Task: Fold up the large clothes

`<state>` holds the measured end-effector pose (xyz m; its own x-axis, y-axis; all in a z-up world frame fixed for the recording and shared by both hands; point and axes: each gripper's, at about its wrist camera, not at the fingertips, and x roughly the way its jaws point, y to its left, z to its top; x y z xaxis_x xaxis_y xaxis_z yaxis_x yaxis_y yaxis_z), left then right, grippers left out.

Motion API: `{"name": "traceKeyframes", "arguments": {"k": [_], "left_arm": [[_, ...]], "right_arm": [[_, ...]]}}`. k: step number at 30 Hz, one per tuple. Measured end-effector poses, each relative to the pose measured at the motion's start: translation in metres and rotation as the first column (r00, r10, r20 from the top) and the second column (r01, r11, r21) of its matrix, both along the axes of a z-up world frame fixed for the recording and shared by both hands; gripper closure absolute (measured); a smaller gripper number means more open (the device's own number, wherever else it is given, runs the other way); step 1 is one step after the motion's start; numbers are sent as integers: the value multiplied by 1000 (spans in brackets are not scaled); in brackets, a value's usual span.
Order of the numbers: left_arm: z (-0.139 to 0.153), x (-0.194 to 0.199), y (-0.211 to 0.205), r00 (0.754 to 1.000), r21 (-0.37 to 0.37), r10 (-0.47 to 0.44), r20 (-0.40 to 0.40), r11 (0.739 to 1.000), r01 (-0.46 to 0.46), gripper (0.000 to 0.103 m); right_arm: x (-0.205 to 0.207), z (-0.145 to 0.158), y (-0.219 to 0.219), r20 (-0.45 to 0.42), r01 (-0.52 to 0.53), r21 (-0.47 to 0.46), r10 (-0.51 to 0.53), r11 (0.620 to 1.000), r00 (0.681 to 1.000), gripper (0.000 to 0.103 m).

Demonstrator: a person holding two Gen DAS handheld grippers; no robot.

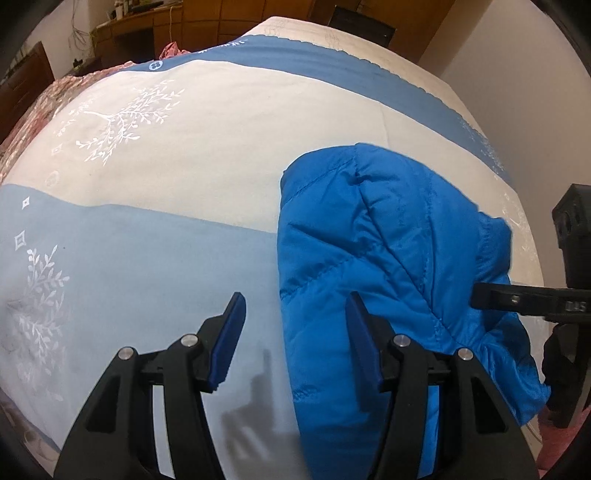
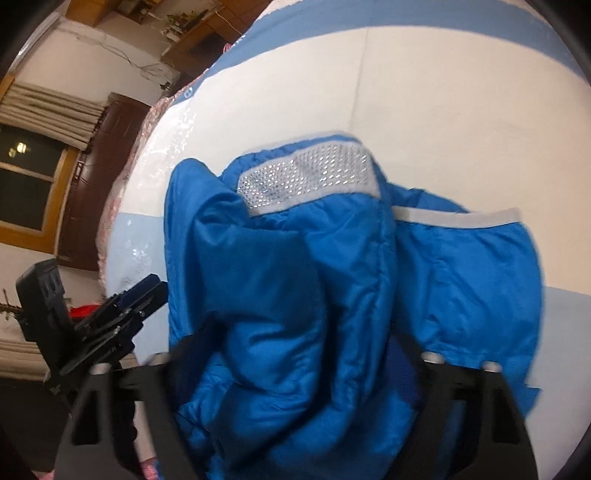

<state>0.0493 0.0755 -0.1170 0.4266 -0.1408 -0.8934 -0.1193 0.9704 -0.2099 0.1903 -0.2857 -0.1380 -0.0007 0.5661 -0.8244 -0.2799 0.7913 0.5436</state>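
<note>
Blue puffer jacket bunched on the bedspread
Left gripper half open, empty; right gripper buried in jacket, grip unclear

You are working over a bed with a bedspread banded in white, pale blue and deeper blue, printed with white leafy sprigs. A pink floral quilt lies along its far left edge. Beyond it stand wooden cabinets and a desk against a white wall. A dark, wood-framed window with a pale curtain shows at your left.
</note>
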Motion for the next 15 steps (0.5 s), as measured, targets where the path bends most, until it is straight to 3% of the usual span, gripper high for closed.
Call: {"name": "traceKeyframes", "arguments": {"k": [3, 5, 15], "left_arm": [[5, -1, -5, 1000, 0, -17, 3, 1000, 17, 47], [7, 2, -5, 1000, -8, -30, 2, 1000, 30, 47], [30, 0, -36, 990, -67, -135, 48, 988, 138, 47]], "right_arm": [[-7, 10, -5, 34, -6, 34, 5, 999, 999, 71], [-17, 23, -10, 73, -11, 53, 7, 999, 997, 80], [-72, 72, -77, 166, 79, 46, -85, 996, 982, 86]]}}
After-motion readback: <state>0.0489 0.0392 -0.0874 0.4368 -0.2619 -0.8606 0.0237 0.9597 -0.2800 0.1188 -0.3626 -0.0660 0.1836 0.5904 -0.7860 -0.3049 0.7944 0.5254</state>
